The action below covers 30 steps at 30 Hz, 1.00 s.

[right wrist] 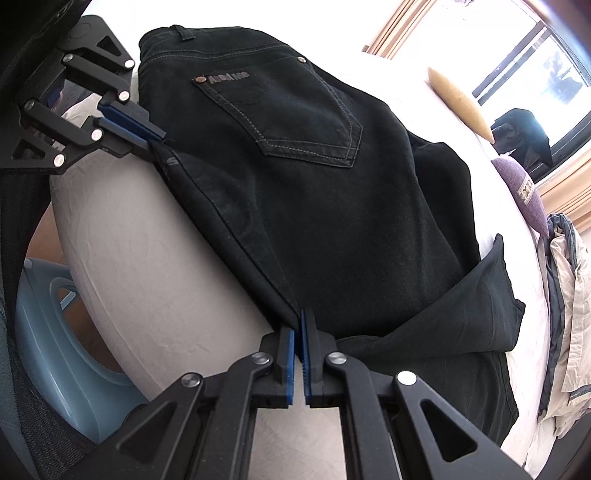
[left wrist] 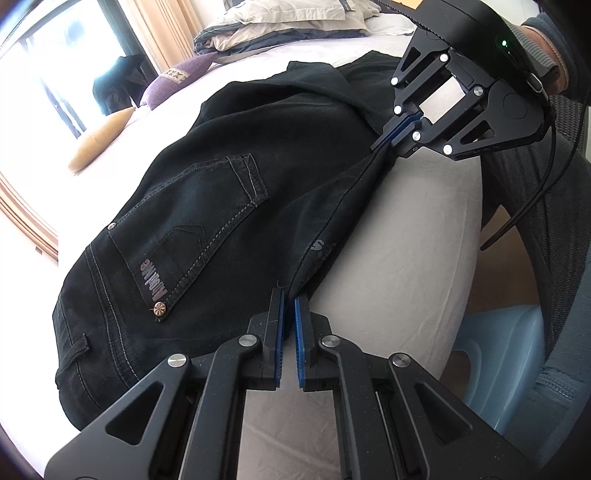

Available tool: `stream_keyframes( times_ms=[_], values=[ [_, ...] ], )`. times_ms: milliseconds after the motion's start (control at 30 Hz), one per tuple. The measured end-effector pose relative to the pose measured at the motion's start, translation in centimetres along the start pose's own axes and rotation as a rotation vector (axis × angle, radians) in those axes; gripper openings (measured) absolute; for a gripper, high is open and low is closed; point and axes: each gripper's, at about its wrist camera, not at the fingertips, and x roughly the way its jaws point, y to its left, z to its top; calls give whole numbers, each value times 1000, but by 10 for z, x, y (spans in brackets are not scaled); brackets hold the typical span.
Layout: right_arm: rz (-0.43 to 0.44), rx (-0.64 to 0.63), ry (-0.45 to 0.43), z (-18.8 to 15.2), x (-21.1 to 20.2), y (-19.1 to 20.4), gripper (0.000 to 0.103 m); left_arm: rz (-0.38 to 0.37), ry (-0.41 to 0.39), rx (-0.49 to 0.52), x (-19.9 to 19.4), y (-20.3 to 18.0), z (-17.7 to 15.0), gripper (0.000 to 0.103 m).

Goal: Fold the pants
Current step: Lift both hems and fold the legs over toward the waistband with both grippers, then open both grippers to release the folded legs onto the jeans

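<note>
Black jeans [left wrist: 221, 206] lie on the bed, back pocket up, with a leg folded over on top. My left gripper [left wrist: 289, 295] is shut on the jeans' near edge by the bed side. My right gripper [left wrist: 384, 142] is shut on the same edge farther along. In the right wrist view the jeans [right wrist: 314, 184] spread ahead; the right gripper [right wrist: 298, 317] pinches the edge at the bottom and the left gripper [right wrist: 157, 142] pinches it at upper left. The edge stretches taut between them.
The bed's white sheet [left wrist: 177, 96] and grey mattress side [left wrist: 388, 277] run under the jeans. A yellow cushion [left wrist: 99, 138], a purple pillow [left wrist: 173, 83] and piled bedding [left wrist: 280, 26] lie farther off. A light blue plastic stool [right wrist: 70, 354] stands beside the bed.
</note>
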Motion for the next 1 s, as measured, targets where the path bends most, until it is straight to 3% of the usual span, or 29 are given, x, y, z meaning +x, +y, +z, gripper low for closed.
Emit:
stream_keyframes(
  times_ms=[167,333,533,567,667,700,833,900,967,1000],
  values=[
    [-6,16,8,3,9,-3,4,22,-10,-1,4,4,0,7],
    [-18,24,8,3,10,-5,5,-8,-2,-31,-5,9,2,14],
    [-15,52,10,4,10,-9,9,-53,4,-186,-43,46,-5,20],
    [-18,53,11,3,9,-10,11,-61,-13,-228,-52,56,-6,20],
    [-11,93,-10,4,-2,-17,44,-95,-67,-365,-64,87,0,20],
    [4,119,-30,5,-8,-21,53,-95,-85,-412,-63,98,3,20],
    [53,193,-112,15,-29,-34,54,-125,-110,-542,-37,139,15,20],
    [93,253,-151,21,-32,-44,54,-147,-50,-584,-8,155,14,20],
    [134,318,-171,24,-26,-55,54,-95,44,-589,26,163,3,20],
    [163,353,-169,24,-18,-59,54,-112,63,-617,39,168,-6,20]
  ],
)
